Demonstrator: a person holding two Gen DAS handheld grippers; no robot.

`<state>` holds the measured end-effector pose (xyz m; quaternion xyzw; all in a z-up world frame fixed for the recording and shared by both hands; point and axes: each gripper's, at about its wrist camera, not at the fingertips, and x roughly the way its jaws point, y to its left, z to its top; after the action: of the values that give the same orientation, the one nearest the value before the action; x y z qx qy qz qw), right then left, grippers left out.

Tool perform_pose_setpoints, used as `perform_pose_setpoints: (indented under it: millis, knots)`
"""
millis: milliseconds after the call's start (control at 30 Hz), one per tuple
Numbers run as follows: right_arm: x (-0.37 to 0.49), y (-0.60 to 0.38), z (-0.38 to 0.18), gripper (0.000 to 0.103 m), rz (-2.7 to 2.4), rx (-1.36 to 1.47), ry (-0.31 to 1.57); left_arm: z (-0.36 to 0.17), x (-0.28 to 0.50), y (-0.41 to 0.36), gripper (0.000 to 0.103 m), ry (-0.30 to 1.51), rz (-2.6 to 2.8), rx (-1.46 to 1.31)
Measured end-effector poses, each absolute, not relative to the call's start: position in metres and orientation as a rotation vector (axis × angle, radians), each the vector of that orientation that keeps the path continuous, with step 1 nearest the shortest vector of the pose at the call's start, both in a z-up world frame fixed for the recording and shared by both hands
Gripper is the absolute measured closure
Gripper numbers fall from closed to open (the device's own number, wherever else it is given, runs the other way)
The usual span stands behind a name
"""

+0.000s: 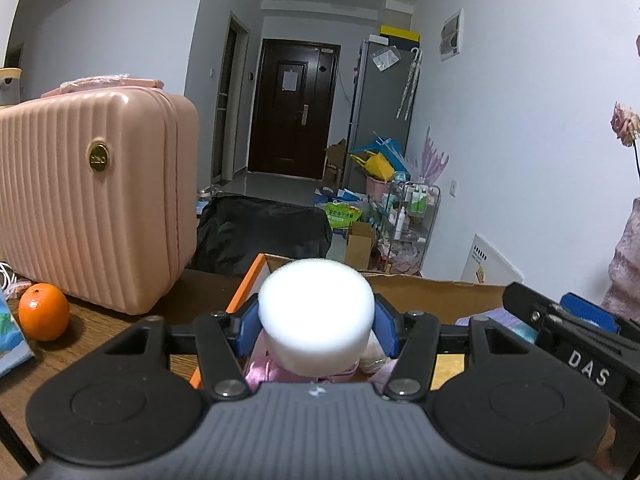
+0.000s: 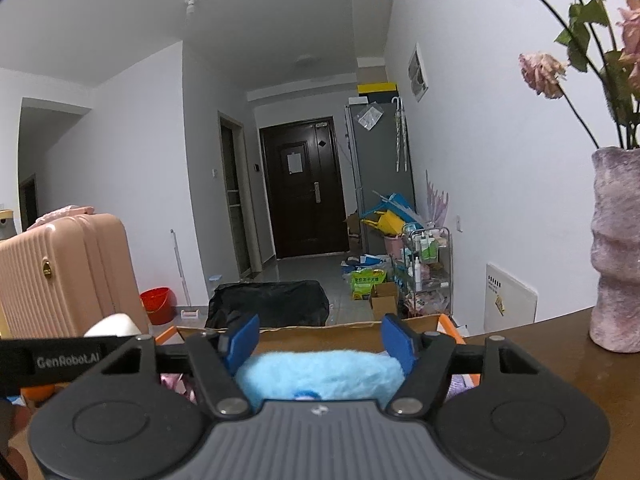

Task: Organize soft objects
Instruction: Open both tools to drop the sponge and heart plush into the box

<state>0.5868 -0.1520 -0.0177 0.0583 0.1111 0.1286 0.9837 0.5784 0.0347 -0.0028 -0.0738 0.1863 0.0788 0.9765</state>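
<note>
Foam puck point(image 1: 316, 314) pinched in L gripper point(image 1: 316, 322), over cardboard box point(image 1: 436, 292)

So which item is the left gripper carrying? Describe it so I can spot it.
Find the cardboard box right of the pink suitcase. Above its near edge, the left gripper clamps a white foam cylinder: smooth and plain, unlike the fluffy blue toy.

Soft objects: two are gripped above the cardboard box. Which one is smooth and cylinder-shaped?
The white foam cylinder in the left gripper. The right gripper has a fluffy, shapeless light-blue plush instead.
</note>
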Motion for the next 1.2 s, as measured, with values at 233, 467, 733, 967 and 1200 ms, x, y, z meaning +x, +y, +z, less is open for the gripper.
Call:
perform_pose_setpoints:
  millis: [233, 467, 733, 967, 1200]
  knots:
    - [0.600, -0.152, -0.019, 0.036, 0.269, 0.117, 0.250, -0.008, 0.590, 0.033, 0.043, 0.403, 0.151, -0.135]
    - [0.595, -0.167, -0.012, 0.007, 0.267, 0.192, 0.234, -0.010, 0.587, 0.035, 0.000, 0.393, 0.171, -0.130]
    - [0.586, -0.174, -0.006, 0.000, 0.269, 0.200, 0.222, -0.007, 0.581, 0.034, 0.000, 0.382, 0.193, -0.127]
    - [0.555, -0.177, -0.005, 0.000, 0.264, 0.154, 0.176, -0.003, 0.559, 0.033, 0.000, 0.346, 0.226, -0.118]
    - [0.505, -0.182, -0.011, 0.000, 0.272, 0.108, 0.143, -0.002, 0.514, 0.035, 0.000, 0.304, 0.252, -0.096]
